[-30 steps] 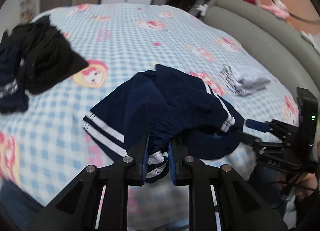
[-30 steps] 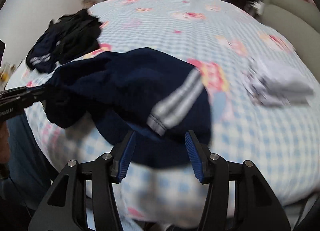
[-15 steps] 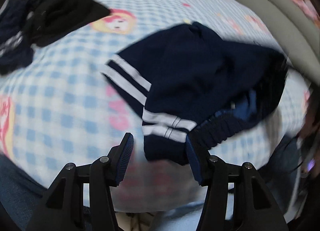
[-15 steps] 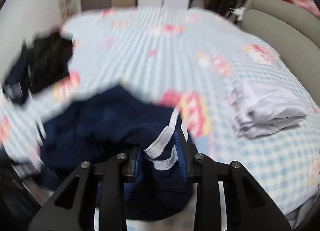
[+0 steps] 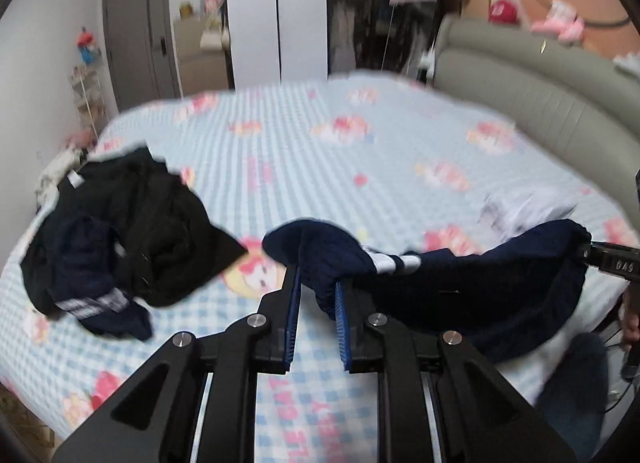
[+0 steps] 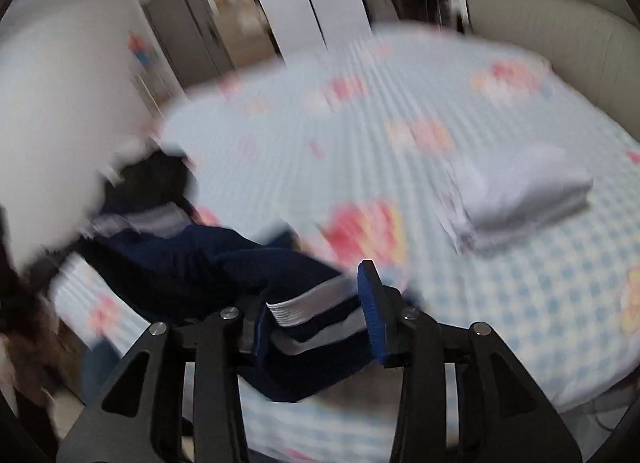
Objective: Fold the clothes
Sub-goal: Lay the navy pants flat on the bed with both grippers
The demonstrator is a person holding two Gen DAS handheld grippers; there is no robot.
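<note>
A navy garment (image 5: 460,283) with white stripes hangs in a sagging span over the near edge of the bed, stretched between my two grippers. My left gripper (image 5: 317,299) has a bunched edge of it between its blue pads, and its jaws are closing on the cloth. At the far right of the left wrist view, my right gripper (image 5: 608,257) holds the other end. In the right wrist view, which is blurred, the striped part of the navy garment (image 6: 304,311) fills the gap of my right gripper (image 6: 316,319), whose jaws are opening slightly.
A pile of black and navy clothes (image 5: 132,235) lies at the bed's left. A folded pale stack (image 6: 524,199) sits at the right. The bed (image 5: 320,151) has a blue checked sheet and a grey padded headboard (image 5: 540,95). A person's jeans-clad leg (image 5: 576,383) is below right.
Half a second ago my left gripper stood open over the garment on the bed. Now it grips a bunched edge. Both grippers have risen, and the garment hangs between them.
</note>
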